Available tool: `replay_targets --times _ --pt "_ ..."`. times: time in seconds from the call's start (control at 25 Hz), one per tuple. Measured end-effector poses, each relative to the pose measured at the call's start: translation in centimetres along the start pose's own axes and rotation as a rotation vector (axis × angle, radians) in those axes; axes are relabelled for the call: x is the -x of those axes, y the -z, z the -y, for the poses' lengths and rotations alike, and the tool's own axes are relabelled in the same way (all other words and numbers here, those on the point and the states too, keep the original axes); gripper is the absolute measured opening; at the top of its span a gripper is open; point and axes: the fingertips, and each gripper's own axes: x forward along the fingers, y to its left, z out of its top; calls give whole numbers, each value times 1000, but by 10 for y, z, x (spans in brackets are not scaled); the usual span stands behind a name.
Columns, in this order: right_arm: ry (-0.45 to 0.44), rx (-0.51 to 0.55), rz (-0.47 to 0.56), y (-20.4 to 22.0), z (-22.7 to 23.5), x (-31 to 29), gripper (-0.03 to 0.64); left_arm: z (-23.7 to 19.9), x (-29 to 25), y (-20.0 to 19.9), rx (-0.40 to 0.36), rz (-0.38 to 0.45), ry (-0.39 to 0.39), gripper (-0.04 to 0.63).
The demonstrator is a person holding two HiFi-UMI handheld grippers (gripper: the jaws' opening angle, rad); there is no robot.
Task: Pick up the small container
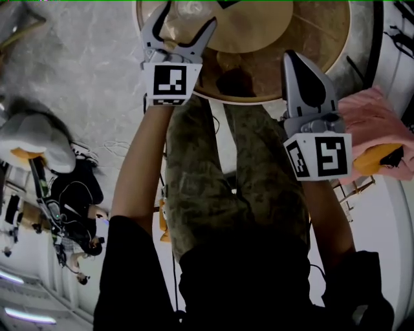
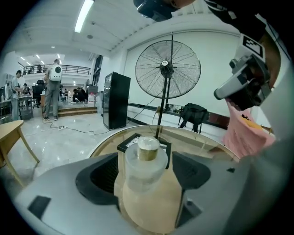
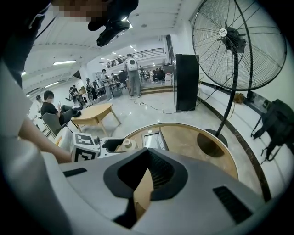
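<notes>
The small container [image 2: 145, 161], clear and round with a gold cap, stands on the round wooden table [image 2: 209, 148]. My left gripper [image 2: 146, 173] is open wide, with the container between its jaws and a gap showing beside the right pad. The head view has the same left gripper [image 1: 188, 17] at the table's near edge, astride the container [image 1: 173, 28]. My right gripper [image 1: 296, 59] hangs shut and empty at the table's rim, right of the left one. From the right gripper view, its jaws [image 3: 134, 200] meet at the tips, and the left gripper [image 3: 98, 148] with the container [image 3: 127, 144] shows beyond.
A flat black-framed panel [image 2: 130, 142] lies on the table behind the container. A tall standing fan [image 2: 167, 69] rises past the far rim. Pink cloth [image 1: 375, 123] hangs at the right. A black cabinet [image 2: 115, 99] and people stand farther off.
</notes>
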Motion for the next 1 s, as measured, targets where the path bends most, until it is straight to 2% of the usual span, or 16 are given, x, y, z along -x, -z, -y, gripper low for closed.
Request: replay_targets --times 0.16,0.68,1.0 --pt "14 -16 -17 13 5 -4 21 2 -20 5 -33 -1 12 360" --pt "77 -55 -32 35 28 -2 21 -1 -57 5 -60 28 9 360" --pt "85 -66 -20 39 32 10 21 -2 -51 -5 5 18 1 359"
